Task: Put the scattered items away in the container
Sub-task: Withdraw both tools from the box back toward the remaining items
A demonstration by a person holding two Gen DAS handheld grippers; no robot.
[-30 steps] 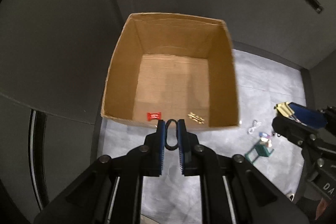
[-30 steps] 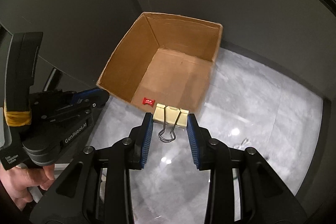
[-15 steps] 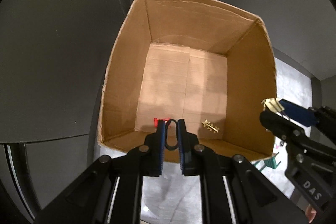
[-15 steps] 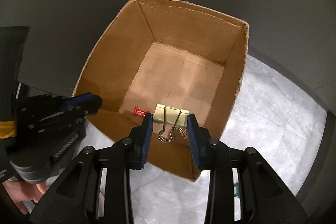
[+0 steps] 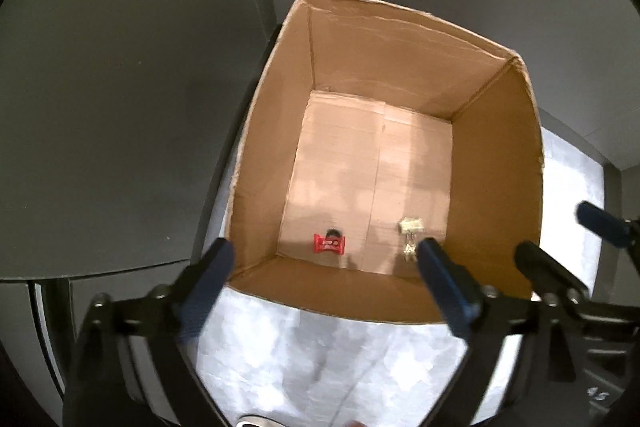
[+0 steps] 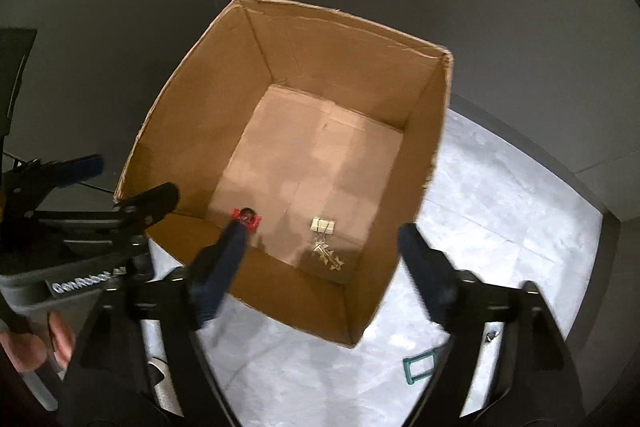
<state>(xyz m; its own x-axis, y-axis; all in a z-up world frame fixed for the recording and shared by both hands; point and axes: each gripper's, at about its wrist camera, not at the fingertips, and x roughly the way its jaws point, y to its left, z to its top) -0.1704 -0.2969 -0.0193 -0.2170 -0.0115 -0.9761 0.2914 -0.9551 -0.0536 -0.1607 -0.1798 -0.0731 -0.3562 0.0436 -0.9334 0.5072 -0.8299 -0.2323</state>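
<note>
An open cardboard box [image 5: 496,163] [image 6: 192,115] stands on the grey marble floor. On its bottom lie a red wrapped candy [image 5: 329,243] [image 6: 249,218] with a small black ring [image 5: 333,232] on it, a cream binder clip [image 5: 410,226] [image 6: 322,226] and a small gold spiky piece [image 6: 331,256]. My left gripper [image 5: 324,263] is open and empty above the box's near wall. My right gripper [image 6: 322,245] is open and empty, also over the near wall.
A teal clip [image 6: 418,369] and a small metal bit [image 6: 491,335] lie on the floor right of the box. Dark wall panels stand behind and to the left. The right gripper's body [image 5: 552,275] shows in the left view, the left gripper's body [image 6: 76,227] in the right view.
Both grippers have opened. The black ring fell from the left one and the cream binder clip from the right one, and both now lie on the box bottom.
</note>
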